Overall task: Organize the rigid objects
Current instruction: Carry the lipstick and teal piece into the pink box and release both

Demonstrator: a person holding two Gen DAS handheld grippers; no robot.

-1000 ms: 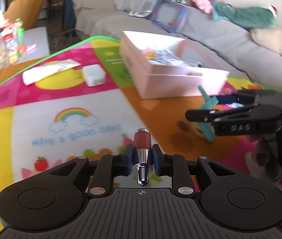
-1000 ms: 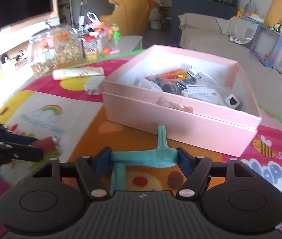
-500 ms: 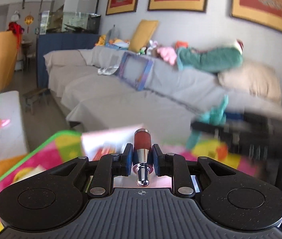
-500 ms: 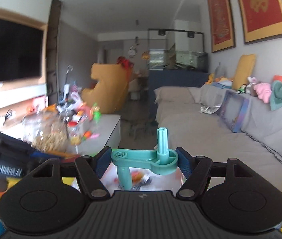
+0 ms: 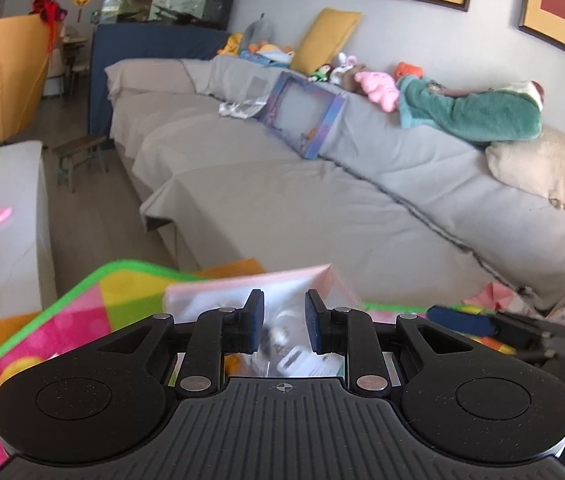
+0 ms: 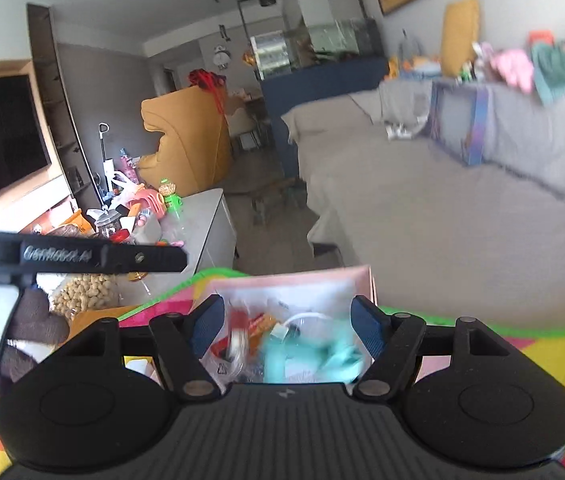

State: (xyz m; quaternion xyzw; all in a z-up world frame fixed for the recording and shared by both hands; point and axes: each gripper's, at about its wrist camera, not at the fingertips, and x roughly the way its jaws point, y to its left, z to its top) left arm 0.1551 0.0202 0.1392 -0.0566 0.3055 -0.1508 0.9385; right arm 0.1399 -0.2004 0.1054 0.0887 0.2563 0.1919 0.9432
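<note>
Pink box (image 6: 294,280) sits on the colourful play mat (image 5: 82,320), already crowded with small things, and it lies straight below both of our tools. In the right wrist view a teal plastic piece (image 6: 306,356) shows blurred inside the box, under the right hand-held gripper (image 6: 288,326), whose blue pads stand wide apart with nothing between them. The left hand-held gripper (image 5: 281,322) has its pads parted by a modest gap and also grips nothing; below it we see only jumbled contents. We cannot pick out the little red and chrome tube among them for certain.

We judge two items delivered. What is left we cannot count from here, since the mat's nearer stretch is hidden behind the tools.

A second ago the left tool pinched the red and chrome tube and the right one clamped the teal piece, both low over the mat short of the box. Half a second ago both were still loaded and swinging up toward the grey sofa (image 5: 322,200). Now both are empty over the box.
</note>
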